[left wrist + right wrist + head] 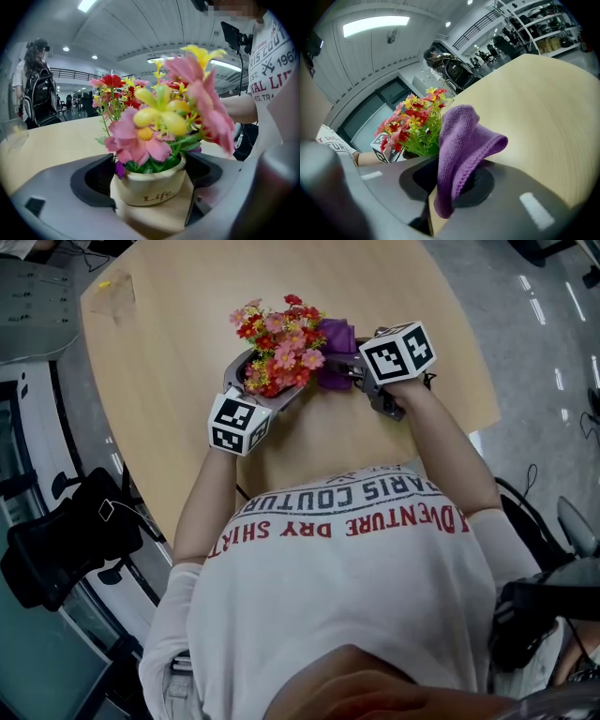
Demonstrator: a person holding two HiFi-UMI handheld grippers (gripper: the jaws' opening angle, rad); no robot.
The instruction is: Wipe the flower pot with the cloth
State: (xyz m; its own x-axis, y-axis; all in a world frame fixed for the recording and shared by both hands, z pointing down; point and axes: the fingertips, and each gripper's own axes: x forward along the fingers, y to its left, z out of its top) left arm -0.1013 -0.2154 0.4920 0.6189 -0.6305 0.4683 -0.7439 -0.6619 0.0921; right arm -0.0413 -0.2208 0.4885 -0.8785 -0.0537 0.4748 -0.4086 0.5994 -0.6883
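A small cream flower pot point(149, 185) marked "Life" holds red, pink and yellow artificial flowers point(281, 341). It stands on the round wooden table point(178, 352). My left gripper point(150, 187) is shut on the pot, one jaw against each side. A purple cloth point(461, 150) is pinched in my right gripper point(450, 187), its folded end sticking up beside the flowers point(415, 124). From the head view the cloth point(336, 351) sits right against the bouquet's right side, with the right gripper point(361, 367) behind it. The pot itself is hidden under the flowers there.
A clear plastic cup point(14, 132) stands on the table's far left. A person with a backpack point(37, 89) stands beyond the table. A black chair point(66, 535) is at the table's left edge; the person's body fills the near side.
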